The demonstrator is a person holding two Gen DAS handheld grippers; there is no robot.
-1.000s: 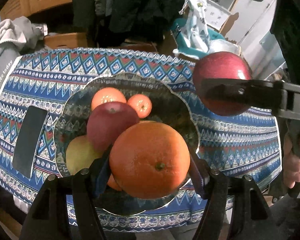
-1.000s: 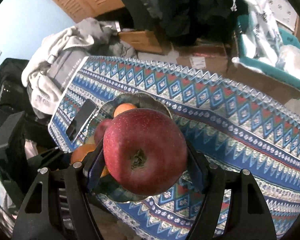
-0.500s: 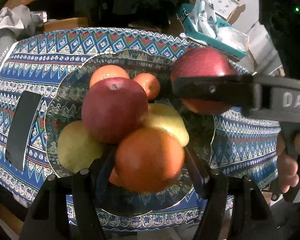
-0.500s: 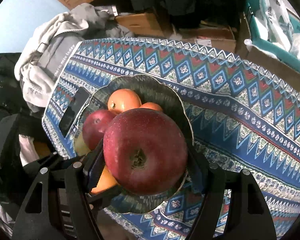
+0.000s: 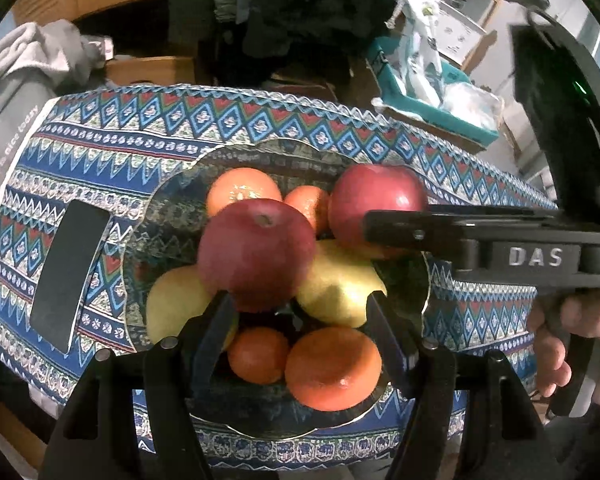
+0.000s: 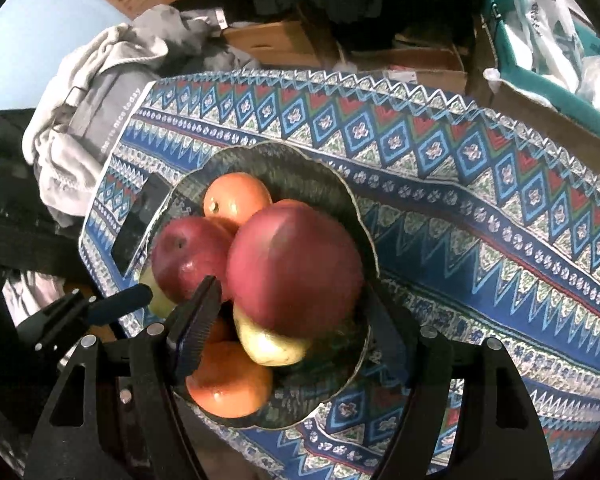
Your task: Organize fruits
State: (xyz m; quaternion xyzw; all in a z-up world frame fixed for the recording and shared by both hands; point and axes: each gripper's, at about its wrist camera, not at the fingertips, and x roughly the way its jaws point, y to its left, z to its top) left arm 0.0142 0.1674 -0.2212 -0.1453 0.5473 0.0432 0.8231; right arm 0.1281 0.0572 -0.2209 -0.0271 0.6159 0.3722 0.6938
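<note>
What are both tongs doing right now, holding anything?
Left tongs: open, empty; the large round orange lies in the scalloped glass bowl below.
Right tongs: opening, with the dark red apple between them, unclamped.

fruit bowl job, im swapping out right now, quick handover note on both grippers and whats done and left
Left gripper: open over the bowl, nothing held; an orange lies in the bowl below it.
Right gripper: jaws opening around a red apple that sits on the pile.
In bowl: another apple, pears, oranges.
Done: fruit is in the bowl.
Left: finish releasing the apple, pull both grippers clear.
</note>
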